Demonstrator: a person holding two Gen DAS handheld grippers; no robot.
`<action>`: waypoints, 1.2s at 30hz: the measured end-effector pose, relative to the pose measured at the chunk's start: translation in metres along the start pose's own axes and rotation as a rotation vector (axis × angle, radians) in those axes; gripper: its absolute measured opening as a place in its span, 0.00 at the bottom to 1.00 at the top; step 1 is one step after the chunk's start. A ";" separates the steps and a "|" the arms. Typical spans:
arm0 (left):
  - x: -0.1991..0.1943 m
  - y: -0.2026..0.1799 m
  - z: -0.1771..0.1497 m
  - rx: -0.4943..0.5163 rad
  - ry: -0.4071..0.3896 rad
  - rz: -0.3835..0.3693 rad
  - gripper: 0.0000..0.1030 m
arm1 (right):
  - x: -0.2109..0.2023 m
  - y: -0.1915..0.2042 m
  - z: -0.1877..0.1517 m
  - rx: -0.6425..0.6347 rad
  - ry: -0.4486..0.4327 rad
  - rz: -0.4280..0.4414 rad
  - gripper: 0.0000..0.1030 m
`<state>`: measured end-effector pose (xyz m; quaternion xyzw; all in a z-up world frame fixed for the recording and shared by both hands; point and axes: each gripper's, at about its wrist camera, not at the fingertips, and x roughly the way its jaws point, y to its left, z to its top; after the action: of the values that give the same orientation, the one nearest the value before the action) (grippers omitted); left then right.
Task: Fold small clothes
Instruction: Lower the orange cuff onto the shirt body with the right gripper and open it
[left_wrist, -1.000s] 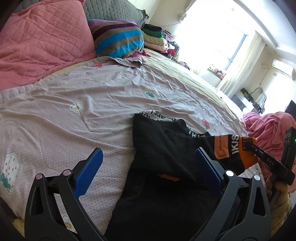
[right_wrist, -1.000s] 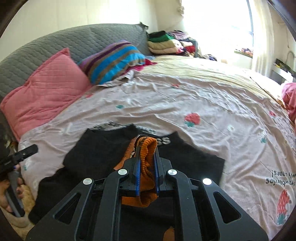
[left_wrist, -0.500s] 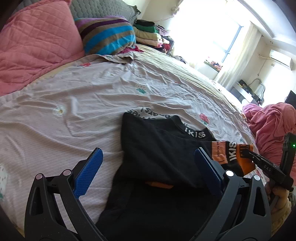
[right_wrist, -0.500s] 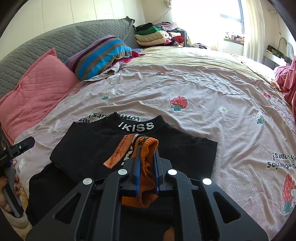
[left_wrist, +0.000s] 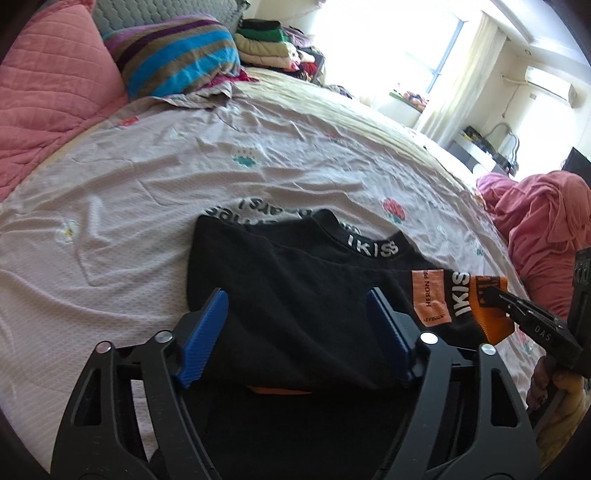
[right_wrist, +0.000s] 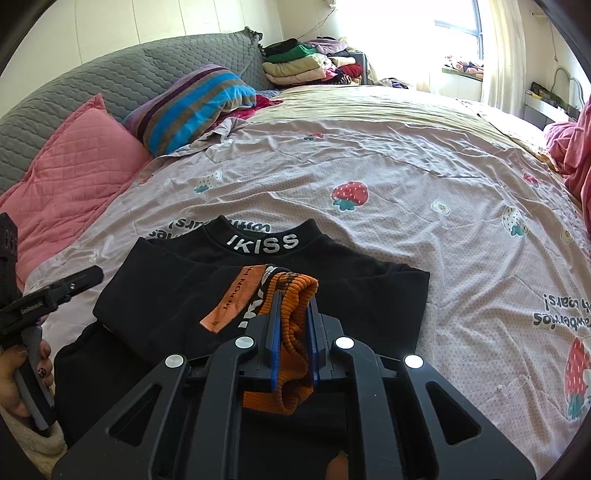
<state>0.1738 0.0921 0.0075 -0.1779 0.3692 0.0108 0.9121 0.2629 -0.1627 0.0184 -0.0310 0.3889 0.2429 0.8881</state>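
Observation:
A black top (left_wrist: 295, 302) with a white IKISS collar (right_wrist: 263, 242) lies on the bed, its sleeve folded across the body. The sleeve ends in an orange ribbed cuff (right_wrist: 293, 321) with an orange label (left_wrist: 430, 295). My right gripper (right_wrist: 291, 328) is shut on that cuff; it also shows in the left wrist view (left_wrist: 496, 299) at the top's right side. My left gripper (left_wrist: 299, 317) is open and empty, its blue pads (left_wrist: 207, 325) spread over the top's lower half. It shows in the right wrist view (right_wrist: 92, 275) beside the top's left edge.
The bed sheet (right_wrist: 406, 192) is pale with strawberry prints. A pink pillow (right_wrist: 70, 173) and a striped pillow (right_wrist: 192, 107) lie at the head. Folded clothes (right_wrist: 306, 66) are stacked behind. A pink heap (left_wrist: 543, 229) lies at the right.
Both grippers have moved forward over the top. The right gripper has carried the orange cuff further across the body toward the collar. The left gripper stays open.

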 end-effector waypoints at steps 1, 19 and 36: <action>0.002 -0.001 -0.001 0.001 0.006 -0.002 0.66 | 0.000 0.000 0.000 0.001 0.001 -0.002 0.11; 0.033 -0.013 -0.018 0.084 0.131 0.013 0.44 | 0.006 0.016 -0.015 -0.062 0.034 -0.034 0.22; 0.039 0.001 -0.037 0.063 0.170 -0.008 0.44 | 0.050 0.052 -0.048 -0.122 0.206 0.030 0.28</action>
<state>0.1776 0.0763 -0.0439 -0.1510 0.4447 -0.0197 0.8826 0.2357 -0.1079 -0.0431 -0.1040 0.4632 0.2747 0.8362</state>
